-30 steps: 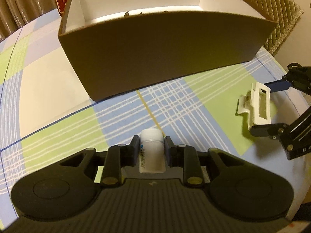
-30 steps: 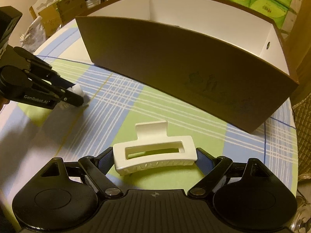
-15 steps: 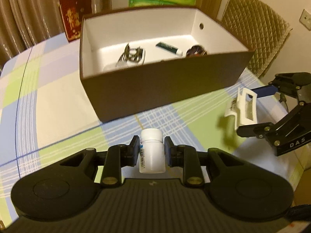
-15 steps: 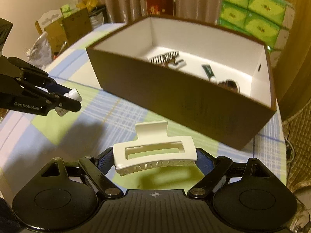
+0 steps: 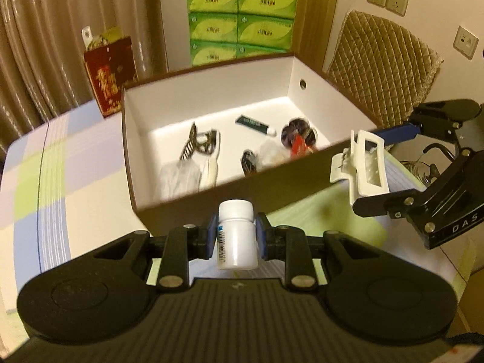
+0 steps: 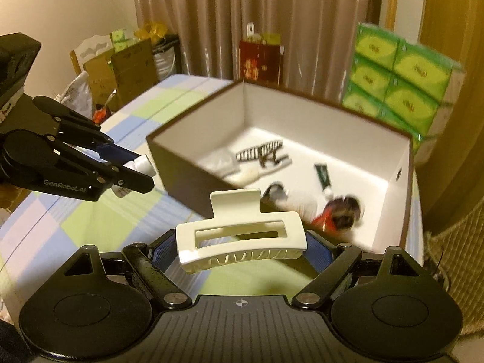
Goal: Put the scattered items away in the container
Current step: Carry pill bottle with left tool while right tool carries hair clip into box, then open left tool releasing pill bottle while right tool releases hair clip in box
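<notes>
My left gripper (image 5: 237,236) is shut on a small white pill bottle (image 5: 236,239) and holds it in the air just before the near wall of the brown box (image 5: 211,193). My right gripper (image 6: 242,243) is shut on a white hair claw clip (image 6: 242,236), raised before the box's (image 6: 187,175) near wall. The clip (image 5: 363,163) and right gripper (image 5: 378,169) show at the right in the left wrist view; the bottle (image 6: 142,166) and left gripper (image 6: 133,171) show at the left in the right wrist view. The white-lined box holds several items.
The box stands on a table with a checked cloth (image 5: 60,166). Inside lie a striped clip (image 5: 199,142), a dark tube (image 5: 254,124) and a red-and-dark item (image 5: 299,139). Green tissue packs (image 5: 242,18), a red bag (image 5: 110,72) and a quilted chair (image 5: 381,69) stand behind.
Both grippers have risen well above the table with their items and moved toward the box. The box's inside has come into view from above.
</notes>
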Demonstrator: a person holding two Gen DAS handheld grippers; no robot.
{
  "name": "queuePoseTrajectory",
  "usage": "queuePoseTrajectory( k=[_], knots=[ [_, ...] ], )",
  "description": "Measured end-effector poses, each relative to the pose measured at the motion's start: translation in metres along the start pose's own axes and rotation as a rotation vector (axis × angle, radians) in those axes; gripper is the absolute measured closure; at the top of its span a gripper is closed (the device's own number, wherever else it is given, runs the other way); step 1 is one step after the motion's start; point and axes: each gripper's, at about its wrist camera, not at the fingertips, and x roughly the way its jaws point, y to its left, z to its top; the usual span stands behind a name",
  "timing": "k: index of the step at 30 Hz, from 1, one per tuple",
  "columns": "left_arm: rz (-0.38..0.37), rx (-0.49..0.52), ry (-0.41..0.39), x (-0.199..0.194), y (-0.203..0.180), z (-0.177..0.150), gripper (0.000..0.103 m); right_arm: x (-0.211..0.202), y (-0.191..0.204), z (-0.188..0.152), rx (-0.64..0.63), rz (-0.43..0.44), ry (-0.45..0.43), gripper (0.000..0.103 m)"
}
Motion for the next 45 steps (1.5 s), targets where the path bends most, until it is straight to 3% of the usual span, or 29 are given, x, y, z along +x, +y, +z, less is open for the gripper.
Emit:
queuePoseTrajectory(
  k=[10,21,30,45],
  knots=[
    [0.002,0.035,-0.054,0.014,0.015,0.06,0.081,0.009,-0.03,0.05,-0.052,-0.057,-0.057,0.019],
    [-0.076,0.035,-0.018,0.071,0.012,0.108,0.081,0.056,-0.078,0.069,-0.043,-0.088,0.001,0.019],
    [-0.081,0.065,0.051,0.13,0.007,0.126,0.081,0.097,-0.109,0.066,-0.104,-0.06,0.082,0.019],
    [-0.082,0.052,0.113,0.186,0.01,0.133,0.081,0.128,-0.138,0.071,-0.153,-0.028,0.132,0.019]
  ],
)
